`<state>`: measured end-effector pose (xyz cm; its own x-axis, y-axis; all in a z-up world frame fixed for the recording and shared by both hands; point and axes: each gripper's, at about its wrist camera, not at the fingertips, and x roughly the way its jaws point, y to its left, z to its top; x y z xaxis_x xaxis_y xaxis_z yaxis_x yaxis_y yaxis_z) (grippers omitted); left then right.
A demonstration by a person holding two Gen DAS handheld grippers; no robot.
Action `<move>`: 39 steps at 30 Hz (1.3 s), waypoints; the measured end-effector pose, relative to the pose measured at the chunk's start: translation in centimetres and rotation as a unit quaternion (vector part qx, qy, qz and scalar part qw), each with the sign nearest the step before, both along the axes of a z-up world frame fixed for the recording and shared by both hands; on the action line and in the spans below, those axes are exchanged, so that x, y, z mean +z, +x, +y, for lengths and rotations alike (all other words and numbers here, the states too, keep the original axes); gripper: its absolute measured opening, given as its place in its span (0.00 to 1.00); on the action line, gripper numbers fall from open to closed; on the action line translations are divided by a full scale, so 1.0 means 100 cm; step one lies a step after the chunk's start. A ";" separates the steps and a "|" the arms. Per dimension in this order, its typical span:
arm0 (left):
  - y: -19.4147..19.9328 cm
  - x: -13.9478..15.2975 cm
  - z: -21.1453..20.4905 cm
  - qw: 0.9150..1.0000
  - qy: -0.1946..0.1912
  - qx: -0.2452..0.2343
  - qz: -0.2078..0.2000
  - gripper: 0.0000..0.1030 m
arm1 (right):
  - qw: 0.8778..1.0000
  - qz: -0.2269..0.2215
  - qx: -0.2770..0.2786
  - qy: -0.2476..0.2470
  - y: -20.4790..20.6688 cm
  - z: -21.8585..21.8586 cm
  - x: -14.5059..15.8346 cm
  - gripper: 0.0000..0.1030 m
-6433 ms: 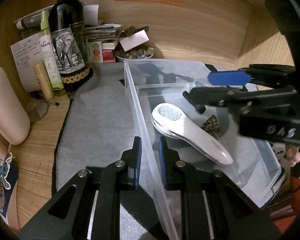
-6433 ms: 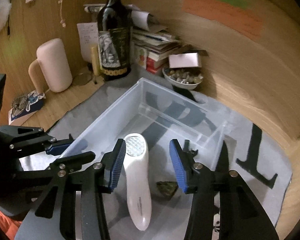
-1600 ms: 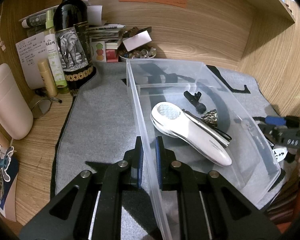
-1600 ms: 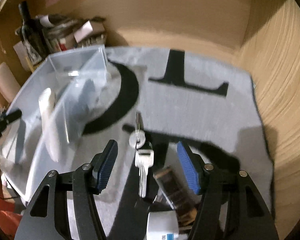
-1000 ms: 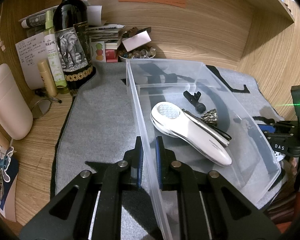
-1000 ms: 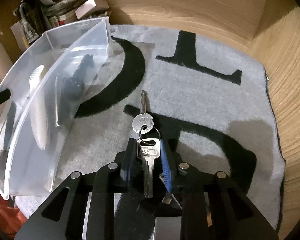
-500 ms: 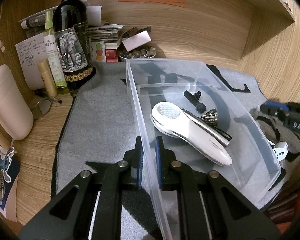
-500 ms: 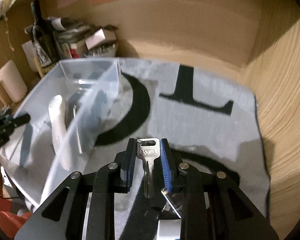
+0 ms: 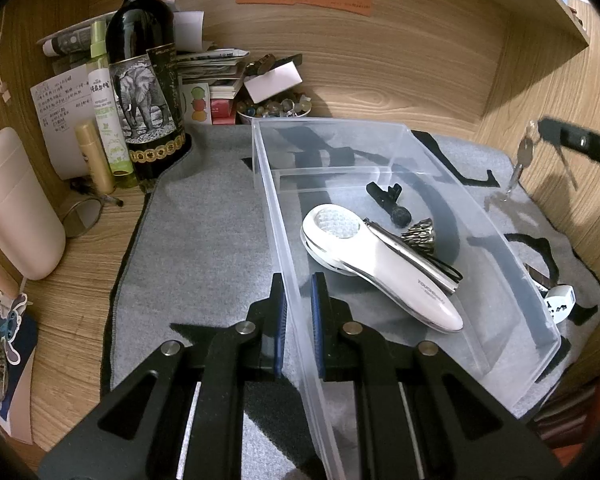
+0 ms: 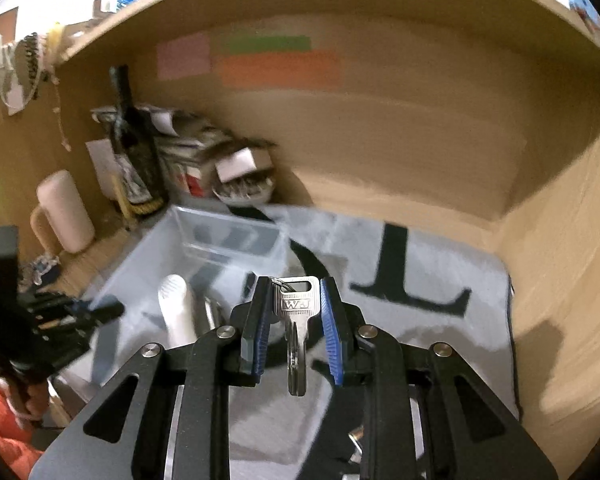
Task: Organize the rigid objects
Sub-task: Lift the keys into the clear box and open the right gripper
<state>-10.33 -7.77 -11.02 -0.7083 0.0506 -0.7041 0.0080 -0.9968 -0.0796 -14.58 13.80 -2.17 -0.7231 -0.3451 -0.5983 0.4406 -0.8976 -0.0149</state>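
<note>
My left gripper [image 9: 297, 300] is shut on the near left wall of the clear plastic bin [image 9: 268, 208]. The bin holds a white handheld device [image 9: 384, 268], a black clip [image 9: 388, 200], a metal tool and a small dark cone-shaped piece. My right gripper [image 10: 293, 300] is shut on a silver key [image 10: 296, 320] marked WJ and holds it up in the air, to the right of the bin [image 10: 168, 248]. In the left wrist view the keys [image 9: 522, 160] dangle from the right gripper above the mat at the far right.
A wine bottle [image 9: 144, 80], a green spray bottle [image 9: 108, 112], a stack of books, a bowl of stones [image 9: 276, 108] and a pink mug [image 9: 16, 208] stand at the back left. A white plug [image 9: 560, 304] lies on the grey mat [image 9: 204, 232] right of the bin.
My right gripper shut on the key lying on the mat, lifted it and has swung up and toward the bin. My left gripper has kept its hold on the bin wall.
</note>
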 end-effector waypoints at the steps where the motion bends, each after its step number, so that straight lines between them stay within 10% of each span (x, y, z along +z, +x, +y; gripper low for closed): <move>1: 0.000 0.000 0.000 1.000 0.001 -0.001 0.000 0.11 | 1.000 0.004 0.005 -0.002 0.002 -0.002 0.002 0.21; 39: 0.003 -0.001 -0.007 1.000 0.015 -0.019 0.008 0.13 | 0.989 -0.089 0.090 0.080 -0.022 -0.090 -0.064 0.23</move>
